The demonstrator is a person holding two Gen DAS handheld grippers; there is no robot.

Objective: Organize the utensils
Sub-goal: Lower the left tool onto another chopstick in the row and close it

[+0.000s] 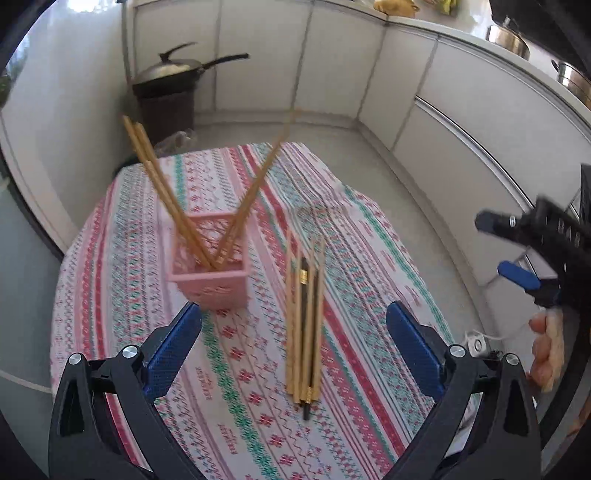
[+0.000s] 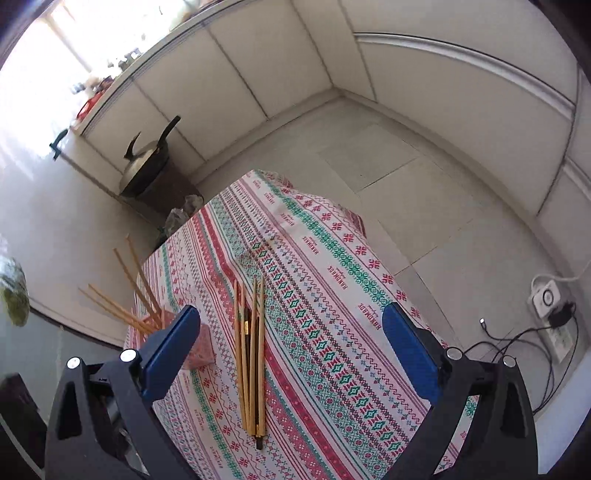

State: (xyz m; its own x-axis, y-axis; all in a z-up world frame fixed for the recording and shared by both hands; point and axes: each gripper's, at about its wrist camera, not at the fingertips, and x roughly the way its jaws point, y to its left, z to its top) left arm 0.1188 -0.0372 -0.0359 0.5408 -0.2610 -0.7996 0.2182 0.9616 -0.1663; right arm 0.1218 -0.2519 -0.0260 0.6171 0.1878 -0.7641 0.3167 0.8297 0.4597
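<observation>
A pink slotted holder (image 1: 208,275) stands on the patterned tablecloth (image 1: 258,406) with several wooden chopsticks (image 1: 162,192) leaning out of it. A bundle of wooden chopsticks and one dark one (image 1: 304,332) lies flat to its right. My left gripper (image 1: 293,325) hovers open above the cloth, its blue pads straddling the bundle's width without touching it. My right gripper (image 1: 506,251) shows at the right edge, held by a hand. In the right wrist view the right gripper (image 2: 291,328) is open over the bundle (image 2: 251,354), with the holder (image 2: 199,343) partly hidden behind its left finger.
A covered wok (image 1: 173,74) sits on a dark stand (image 1: 166,110) beyond the table's far edge. White cabinets (image 1: 332,62) ring the room. Pots (image 1: 508,35) stand on the counter. A power strip with cables (image 2: 550,310) lies on the floor to the right.
</observation>
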